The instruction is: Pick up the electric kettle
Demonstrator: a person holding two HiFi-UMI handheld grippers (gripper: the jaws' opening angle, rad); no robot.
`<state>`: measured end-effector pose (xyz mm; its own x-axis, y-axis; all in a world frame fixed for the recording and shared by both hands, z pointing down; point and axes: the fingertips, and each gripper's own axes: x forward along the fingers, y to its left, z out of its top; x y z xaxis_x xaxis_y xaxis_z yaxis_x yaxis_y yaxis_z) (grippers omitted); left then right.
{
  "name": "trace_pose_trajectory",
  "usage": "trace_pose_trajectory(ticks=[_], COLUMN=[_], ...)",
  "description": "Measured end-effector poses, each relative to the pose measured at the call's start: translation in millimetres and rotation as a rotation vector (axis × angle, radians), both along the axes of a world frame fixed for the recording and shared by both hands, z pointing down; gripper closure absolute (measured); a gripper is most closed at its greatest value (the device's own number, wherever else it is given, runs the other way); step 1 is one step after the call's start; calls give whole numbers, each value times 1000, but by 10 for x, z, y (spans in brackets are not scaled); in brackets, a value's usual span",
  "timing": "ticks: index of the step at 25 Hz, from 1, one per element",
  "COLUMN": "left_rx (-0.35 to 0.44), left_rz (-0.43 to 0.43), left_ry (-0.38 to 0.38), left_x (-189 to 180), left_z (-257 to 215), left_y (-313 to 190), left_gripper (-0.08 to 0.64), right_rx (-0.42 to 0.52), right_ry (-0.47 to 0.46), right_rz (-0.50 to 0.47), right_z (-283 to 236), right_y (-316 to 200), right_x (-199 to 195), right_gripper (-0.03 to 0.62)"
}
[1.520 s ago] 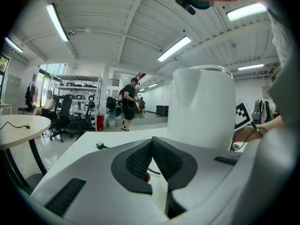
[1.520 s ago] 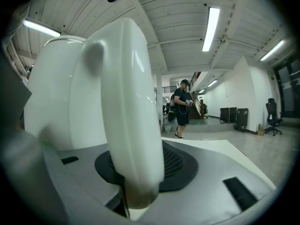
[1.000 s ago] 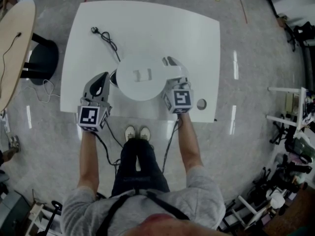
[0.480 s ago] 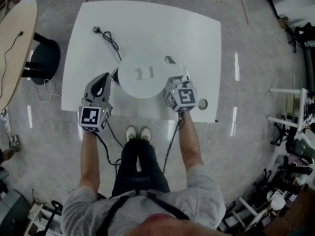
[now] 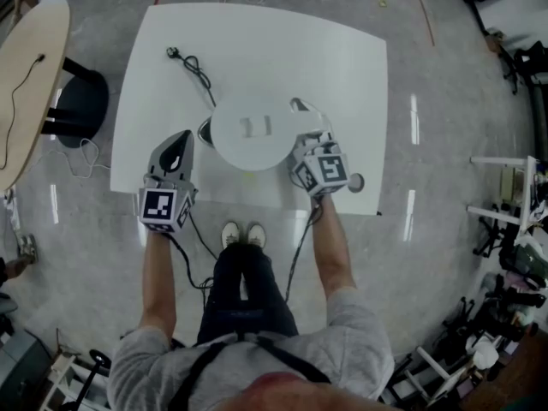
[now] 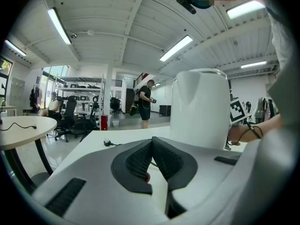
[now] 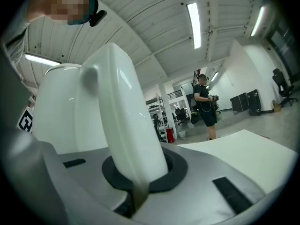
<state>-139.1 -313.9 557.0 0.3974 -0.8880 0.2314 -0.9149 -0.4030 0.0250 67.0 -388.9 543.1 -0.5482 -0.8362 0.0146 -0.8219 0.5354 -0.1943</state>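
Note:
The white electric kettle [image 5: 253, 131] stands near the front of the white table [image 5: 257, 41], seen from above with its round lid, and its handle [image 5: 304, 110] points right. My right gripper [image 5: 308, 144] is shut on that handle; in the right gripper view the handle [image 7: 124, 125] runs down into the closed jaws [image 7: 138, 184], with the body [image 7: 58, 107] to its left. My left gripper [image 5: 177, 142] sits left of the kettle, apart from it, shut with nothing held. In the left gripper view the pads [image 6: 151, 144] meet and the kettle [image 6: 199, 109] rises beyond.
The kettle's black cord and plug [image 5: 193, 65] trail across the table's far left. A round hole [image 5: 354, 181] lies in the table by my right gripper. A beige round table [image 5: 30, 67] and a dark stool [image 5: 81, 105] stand at the left. A person [image 6: 146, 102] stands far off.
The right gripper has rolled a little and shifted slightly right at the kettle's handle. The left gripper has hardly moved. The kettle stays in place.

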Motion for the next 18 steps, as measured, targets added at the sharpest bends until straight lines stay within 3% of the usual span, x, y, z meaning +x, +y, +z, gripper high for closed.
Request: trace_pose_trajectory(ticks=[18], left_rx=[36], left_rz=[-10], left_ry=[11], left_x=[19], left_z=[-182], left_y=[70], left_gripper=[552], right_rx=[-9], right_ry=[-5], right_rz=[-23], right_z=[-77], right_y=[30], right_x=[-29], right_gripper=[588])
